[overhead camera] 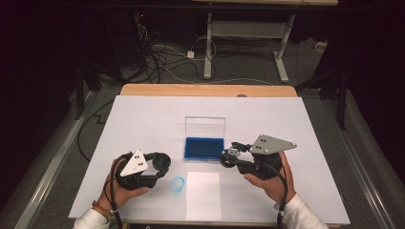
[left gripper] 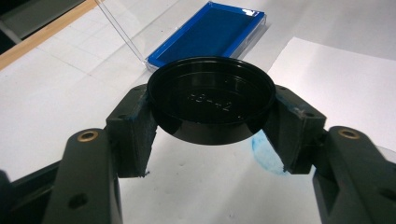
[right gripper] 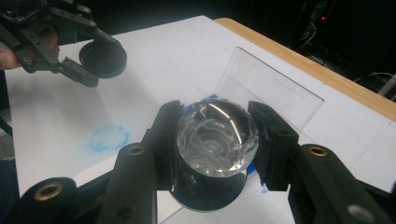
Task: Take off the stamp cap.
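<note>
I've got the left gripper [overhead camera: 160, 164] clamped on a round black lid [left gripper: 211, 100]; in the left gripper view its jaws press both sides of the rim, and the lid sits level between them, held clear above the table. Raised markings show on its top face, but I can't read them.

Over on the right gripper [overhead camera: 229, 156], the jaws are closed on a clear faceted knob [right gripper: 215, 137] with a dark round base under it. It looks like a stamp, held upright, the glassy top toward the camera. Blue smears show on the pads [right gripper: 266, 154] of that gripper.

From the high view, my two hands are well apart, one on each side of the blue ink pad [overhead camera: 204, 148]. Its clear cover [overhead camera: 205, 127] stands open and upright at the far edge of the pad. The stamp hangs just beside the pad's right near corner.

Just this side of the pad lies a white sheet of paper [overhead camera: 203, 194], and to its left a faint round blue print [overhead camera: 177, 184] marks the white table cover [overhead camera: 143, 119]. The lid hangs near that print, a little to its left and farther from me.
</note>
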### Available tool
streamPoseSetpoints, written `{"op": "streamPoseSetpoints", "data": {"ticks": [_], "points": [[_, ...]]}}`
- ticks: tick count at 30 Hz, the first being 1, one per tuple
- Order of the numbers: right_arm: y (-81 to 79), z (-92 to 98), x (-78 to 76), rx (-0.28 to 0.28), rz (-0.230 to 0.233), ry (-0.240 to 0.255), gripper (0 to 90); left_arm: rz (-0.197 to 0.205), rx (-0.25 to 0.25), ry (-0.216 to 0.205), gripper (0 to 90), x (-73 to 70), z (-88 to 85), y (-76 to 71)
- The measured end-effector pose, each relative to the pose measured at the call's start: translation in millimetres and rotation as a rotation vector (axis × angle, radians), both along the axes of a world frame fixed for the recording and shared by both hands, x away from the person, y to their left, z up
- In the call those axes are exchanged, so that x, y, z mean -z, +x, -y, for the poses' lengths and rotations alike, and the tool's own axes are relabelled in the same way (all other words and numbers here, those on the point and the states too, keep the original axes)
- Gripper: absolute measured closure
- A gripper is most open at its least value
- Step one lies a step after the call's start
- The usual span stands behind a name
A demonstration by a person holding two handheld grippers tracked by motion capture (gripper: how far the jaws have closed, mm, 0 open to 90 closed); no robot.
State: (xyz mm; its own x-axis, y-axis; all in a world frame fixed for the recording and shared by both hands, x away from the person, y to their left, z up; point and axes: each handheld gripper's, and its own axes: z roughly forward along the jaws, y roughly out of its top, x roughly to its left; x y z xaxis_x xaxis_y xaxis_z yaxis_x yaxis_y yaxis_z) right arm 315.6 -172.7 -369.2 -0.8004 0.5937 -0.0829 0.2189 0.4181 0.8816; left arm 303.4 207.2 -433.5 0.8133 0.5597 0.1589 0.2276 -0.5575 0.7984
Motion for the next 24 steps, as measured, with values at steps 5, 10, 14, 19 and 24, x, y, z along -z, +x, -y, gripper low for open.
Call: {"op": "streamPoseSetpoints", "data": {"ticks": [5,10,14,19,24], "points": [[-0.1,4.9,1.5,0.006,-0.003,-0.006,57.3,0.002,-0.009,0.000,36.7,-0.1,-6.2,-3.0],[0.1,8.3,2.6,0.016,-0.002,-0.016,57.3,-0.002,-0.011,0.015,36.7,3.3,-12.8,-9.2],[1.5,11.0,2.0,0.021,0.000,-0.013,57.3,-0.012,-0.022,0.012,36.7,6.1,-19.4,-13.5],[3.6,12.9,1.9,0.026,0.001,-0.013,57.2,-0.021,-0.037,0.009,36.7,10.0,-27.8,-18.2],[6.4,14.5,3.0,0.039,-0.001,-0.014,57.3,-0.042,-0.050,0.007,36.7,15.0,-35.8,-20.6]]}}
